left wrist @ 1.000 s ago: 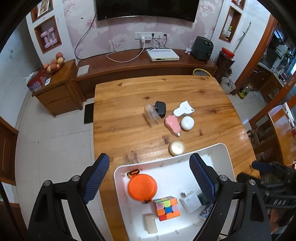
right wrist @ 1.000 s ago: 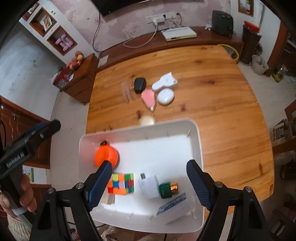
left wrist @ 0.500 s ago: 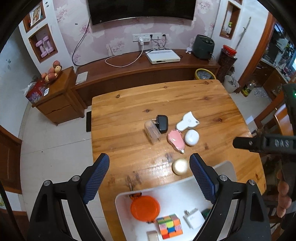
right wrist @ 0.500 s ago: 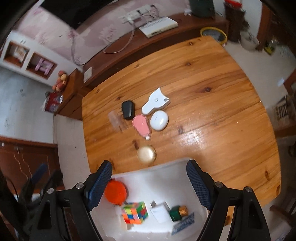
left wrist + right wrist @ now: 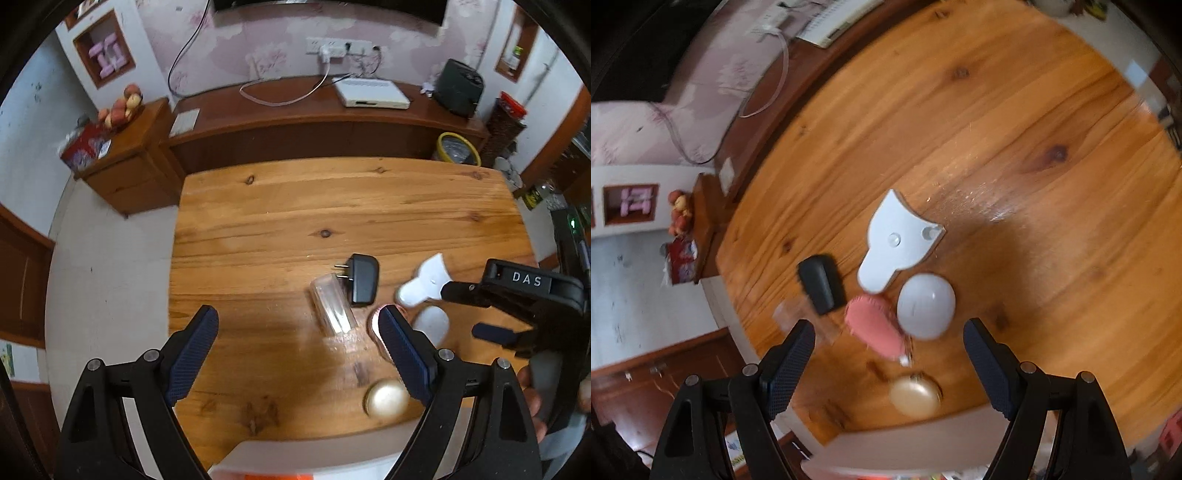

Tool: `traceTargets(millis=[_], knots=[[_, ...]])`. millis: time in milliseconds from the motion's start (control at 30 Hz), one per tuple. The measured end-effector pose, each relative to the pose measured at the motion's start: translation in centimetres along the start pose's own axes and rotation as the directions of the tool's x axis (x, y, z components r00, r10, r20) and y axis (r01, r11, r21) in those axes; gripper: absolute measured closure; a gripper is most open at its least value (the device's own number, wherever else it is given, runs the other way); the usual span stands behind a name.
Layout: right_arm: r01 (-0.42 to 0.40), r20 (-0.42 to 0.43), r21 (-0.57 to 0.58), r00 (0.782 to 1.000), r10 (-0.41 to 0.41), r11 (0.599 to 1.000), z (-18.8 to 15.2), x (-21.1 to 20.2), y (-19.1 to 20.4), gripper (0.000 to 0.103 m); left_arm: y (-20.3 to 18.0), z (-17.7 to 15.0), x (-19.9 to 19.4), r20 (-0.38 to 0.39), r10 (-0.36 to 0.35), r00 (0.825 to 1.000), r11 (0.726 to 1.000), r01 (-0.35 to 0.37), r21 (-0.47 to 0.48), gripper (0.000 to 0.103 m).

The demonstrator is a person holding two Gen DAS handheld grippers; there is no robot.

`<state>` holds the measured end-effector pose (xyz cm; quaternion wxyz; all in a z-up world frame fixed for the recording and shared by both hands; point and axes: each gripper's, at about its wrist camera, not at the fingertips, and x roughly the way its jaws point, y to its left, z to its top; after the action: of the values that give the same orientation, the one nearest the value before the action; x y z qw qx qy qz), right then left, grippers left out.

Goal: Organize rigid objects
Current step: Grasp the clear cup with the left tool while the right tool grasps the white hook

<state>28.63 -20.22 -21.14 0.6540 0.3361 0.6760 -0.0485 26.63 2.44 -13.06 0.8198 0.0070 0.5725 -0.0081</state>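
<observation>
Wooden desk (image 5: 280, 206) is being viewed from above, with a low sideboard (image 5: 295, 122) standing behind it. Five loose items are being shown clustered on the desk: a black charger (image 5: 822, 282), a clear plastic case (image 5: 332, 308) just beside it, a white flat bracket (image 5: 899, 240), a white round puck (image 5: 926, 308) and a pink pouch (image 5: 875, 326). A gold round tin (image 5: 916, 397) is lying near the white tray (image 5: 897, 443). Left tool (image 5: 299, 362) and right tool (image 5: 886, 363) are both being held spread, gripping nothing.
</observation>
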Motion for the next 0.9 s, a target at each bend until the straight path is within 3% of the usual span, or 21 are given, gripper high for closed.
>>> traceTargets(millis=[300,433,600,767,900], knots=[[0.034,-0.020,0.075,0.999,-0.033,0.997,2.5,4.8,-0.2,0.020,0.6,0.5,4.8,-0.085,-0.021,0.996,0.995,0.013,-0.099,0.013],[0.067,-0.002,0.022,0.998,-0.067,0.998,2.9,5.9,1.2,0.020,0.5,0.6,5.6,-0.098,-0.022,0.995,0.995,0.012,-0.098,0.013],[0.170,0.053,-0.068,0.985,-0.167,0.983,2.8,6.6,3.3,0.022,0.3,0.6,6.6,-0.115,-0.023,0.993,0.995,0.012,-0.096,0.013],[0.306,0.146,-0.193,0.949,-0.281,0.932,2.5,7.2,5.5,0.042,-0.1,0.7,7.6,-0.132,-0.026,0.991,0.996,0.014,-0.089,0.013],[0.323,0.179,-0.231,0.941,-0.286,0.918,2.3,7.5,6.0,0.045,-0.6,0.9,8.2,-0.141,-0.027,0.990,0.997,0.016,-0.081,0.013]])
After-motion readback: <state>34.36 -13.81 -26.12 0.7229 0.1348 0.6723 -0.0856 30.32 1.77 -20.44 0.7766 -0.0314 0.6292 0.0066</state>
